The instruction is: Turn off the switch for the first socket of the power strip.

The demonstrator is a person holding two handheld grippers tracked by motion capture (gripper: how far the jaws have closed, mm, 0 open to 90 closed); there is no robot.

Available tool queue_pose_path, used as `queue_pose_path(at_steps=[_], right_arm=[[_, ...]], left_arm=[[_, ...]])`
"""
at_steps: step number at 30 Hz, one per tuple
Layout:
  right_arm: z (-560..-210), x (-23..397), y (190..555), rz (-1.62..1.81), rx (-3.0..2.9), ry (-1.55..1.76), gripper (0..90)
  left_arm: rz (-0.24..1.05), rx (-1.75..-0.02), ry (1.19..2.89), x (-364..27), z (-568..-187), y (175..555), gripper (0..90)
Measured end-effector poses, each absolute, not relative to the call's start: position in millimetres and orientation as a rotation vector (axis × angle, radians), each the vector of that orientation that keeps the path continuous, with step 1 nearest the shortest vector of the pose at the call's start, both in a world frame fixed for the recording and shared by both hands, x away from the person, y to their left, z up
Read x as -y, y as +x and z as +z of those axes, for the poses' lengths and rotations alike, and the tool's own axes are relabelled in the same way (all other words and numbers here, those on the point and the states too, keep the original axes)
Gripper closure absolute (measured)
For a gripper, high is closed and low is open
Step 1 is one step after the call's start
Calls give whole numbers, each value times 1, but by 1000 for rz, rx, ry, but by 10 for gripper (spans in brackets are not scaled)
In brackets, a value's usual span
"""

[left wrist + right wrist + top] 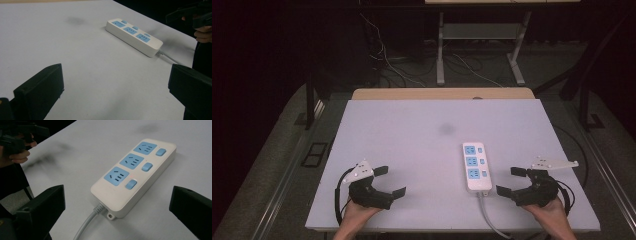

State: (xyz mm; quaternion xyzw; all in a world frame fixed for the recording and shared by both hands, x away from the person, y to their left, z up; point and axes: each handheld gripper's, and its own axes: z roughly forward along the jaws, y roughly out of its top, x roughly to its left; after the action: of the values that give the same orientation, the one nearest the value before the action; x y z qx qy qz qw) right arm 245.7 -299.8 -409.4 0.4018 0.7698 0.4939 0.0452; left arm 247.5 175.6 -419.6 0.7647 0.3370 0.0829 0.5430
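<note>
White power strip (476,167) with 3 blue sockets lies flat on the desk (412,150), right of center, its grey cord (488,217) running off the near edge. Left hand-held gripper (389,181) and right hand-held gripper (512,181) are both spread wide, holding nothing, right one just beside the strip.

Power strip (476,167) on table (412,145), right of centre, near front edge.

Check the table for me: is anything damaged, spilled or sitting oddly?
Nothing serious. A dark smudge marks the white table beyond the power strip, which lies flat and intact, cable trailing off the near edge. Both hand-held grippers are open.
</note>
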Motion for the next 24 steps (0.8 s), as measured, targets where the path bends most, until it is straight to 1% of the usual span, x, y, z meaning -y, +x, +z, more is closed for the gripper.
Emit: queue_pose_path(at_steps=[24], right_arm=[[-404,303,246,1519,-2352,1207,1]], left_arm=[[182,-818,1799,-179,-421,250,0]])
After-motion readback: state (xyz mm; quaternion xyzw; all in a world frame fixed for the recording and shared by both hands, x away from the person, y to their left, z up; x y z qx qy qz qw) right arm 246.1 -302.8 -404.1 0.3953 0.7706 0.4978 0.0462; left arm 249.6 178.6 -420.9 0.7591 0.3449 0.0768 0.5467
